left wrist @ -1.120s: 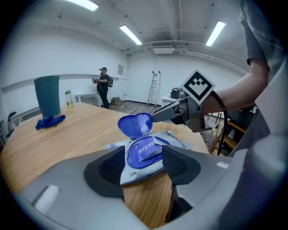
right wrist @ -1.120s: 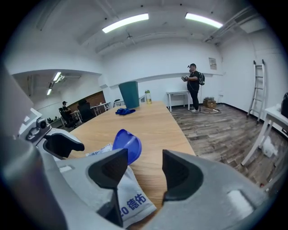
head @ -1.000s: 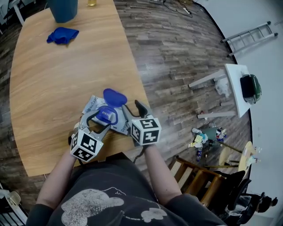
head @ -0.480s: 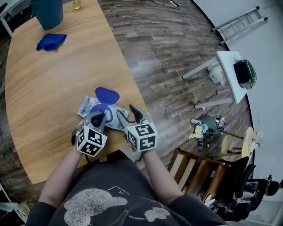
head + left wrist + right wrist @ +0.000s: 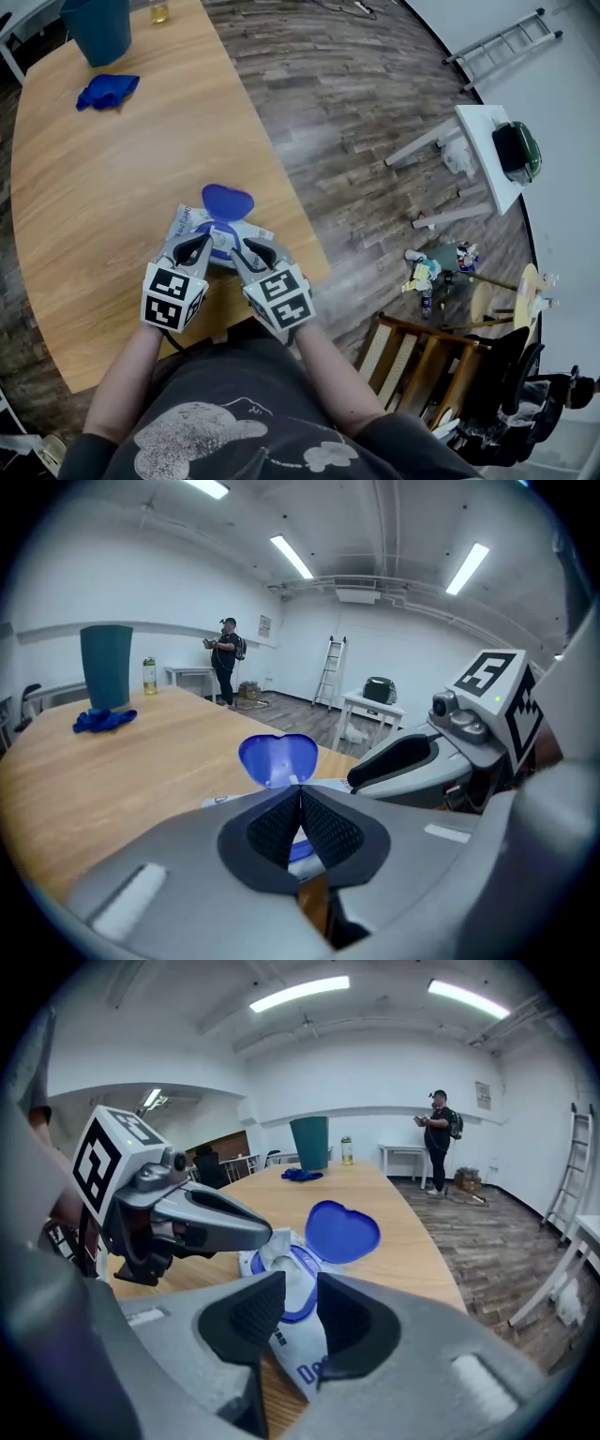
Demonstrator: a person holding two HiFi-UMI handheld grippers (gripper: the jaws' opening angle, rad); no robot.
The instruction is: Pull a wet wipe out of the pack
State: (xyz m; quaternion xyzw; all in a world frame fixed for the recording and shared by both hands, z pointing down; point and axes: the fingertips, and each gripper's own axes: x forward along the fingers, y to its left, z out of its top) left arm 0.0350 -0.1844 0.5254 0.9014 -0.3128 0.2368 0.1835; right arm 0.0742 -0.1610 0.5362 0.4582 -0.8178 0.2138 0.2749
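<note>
Showing the left hand-held gripper [image 5: 201,243], newly snapped shut on the tuft of wet wipe [image 5: 265,1244] at the open pack [image 5: 255,232] mouth, while the right hand-held gripper [image 5: 300,1307], its jaws just narrowed yet apart, straddles the pack's 5 o'clock corner on the worktop [image 5: 112,187], apparently bracing for the pull.

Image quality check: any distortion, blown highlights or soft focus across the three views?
Head view: fisheye bows the table edge; evenly lit, sharp. Left gripper view: dark round vignette, ceiling lights blown out, lid sharp. Right gripper view: same vignette; wet wipe and pack sharp.
</note>
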